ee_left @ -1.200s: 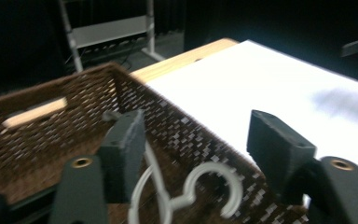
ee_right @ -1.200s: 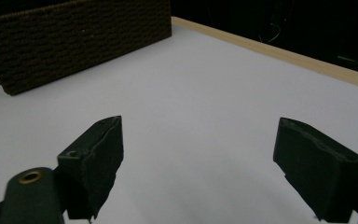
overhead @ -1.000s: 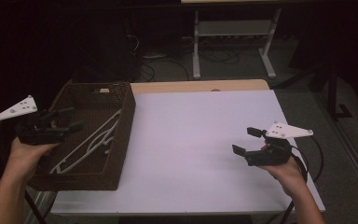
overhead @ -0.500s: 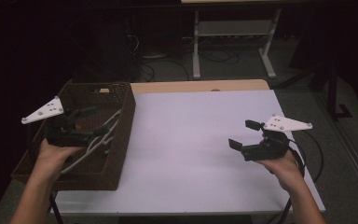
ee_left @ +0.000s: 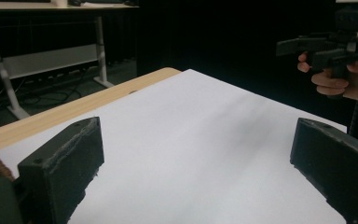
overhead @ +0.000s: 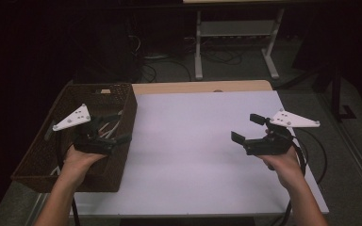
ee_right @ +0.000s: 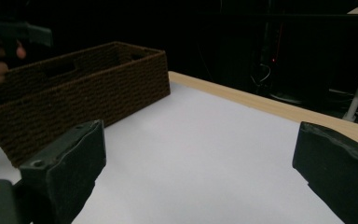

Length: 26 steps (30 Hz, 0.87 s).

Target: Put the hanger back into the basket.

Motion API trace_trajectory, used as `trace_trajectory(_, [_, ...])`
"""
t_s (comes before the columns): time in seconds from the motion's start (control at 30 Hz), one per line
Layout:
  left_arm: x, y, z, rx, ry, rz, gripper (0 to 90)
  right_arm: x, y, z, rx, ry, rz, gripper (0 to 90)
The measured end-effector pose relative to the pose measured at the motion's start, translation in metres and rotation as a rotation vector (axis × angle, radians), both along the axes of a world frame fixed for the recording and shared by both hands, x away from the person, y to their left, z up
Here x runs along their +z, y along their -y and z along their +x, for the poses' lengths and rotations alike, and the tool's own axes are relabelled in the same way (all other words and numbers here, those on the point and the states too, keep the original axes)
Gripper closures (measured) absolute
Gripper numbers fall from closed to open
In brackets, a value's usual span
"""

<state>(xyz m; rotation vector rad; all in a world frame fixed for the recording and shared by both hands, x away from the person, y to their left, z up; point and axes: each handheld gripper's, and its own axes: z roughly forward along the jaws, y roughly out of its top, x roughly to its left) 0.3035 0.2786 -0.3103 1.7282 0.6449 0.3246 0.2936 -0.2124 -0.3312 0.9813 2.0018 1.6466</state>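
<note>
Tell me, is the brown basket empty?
No. In the high view, the basket has pale things inside; cannot tell what they are.

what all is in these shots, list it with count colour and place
basket: one, dark brown woven, on the table's left end
hangers: pale white, count unclear, lying in the basket
table: one, light wood edge showing at the far side
sheet: one, white, covering most of the table top
stand: one, white metal legs, on the floor beyond the table
cables: several, dark, on the floor behind the table
left hand-held gripper: one, black with a pale plate, above the basket, jaws open
right hand-held gripper: one, black with a pale plate, above the sheet's right side, jaws open
hands: two, each holding a hand-held gripper, forearms entering from the bottom
</note>
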Motion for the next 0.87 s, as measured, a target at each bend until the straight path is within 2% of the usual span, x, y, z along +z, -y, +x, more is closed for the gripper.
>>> trace_trajectory(0.23, [-0.013,0.002,-0.002,0.015,0.01,-0.035,2.3,0.002,-0.002,0.001,-0.013,0.019,0.02,1.8])
trace_trajectory(0.3, [-0.016,0.004,-0.002,0.008,0.001,-0.016,2.3,0.002,-0.003,0.002,-0.014,0.019,0.023,1.8])
trace_trajectory(0.87, [-0.023,0.003,-0.004,-0.003,0.002,-0.032,2.3,0.002,-0.005,0.003,-0.003,0.033,0.014,2.0])
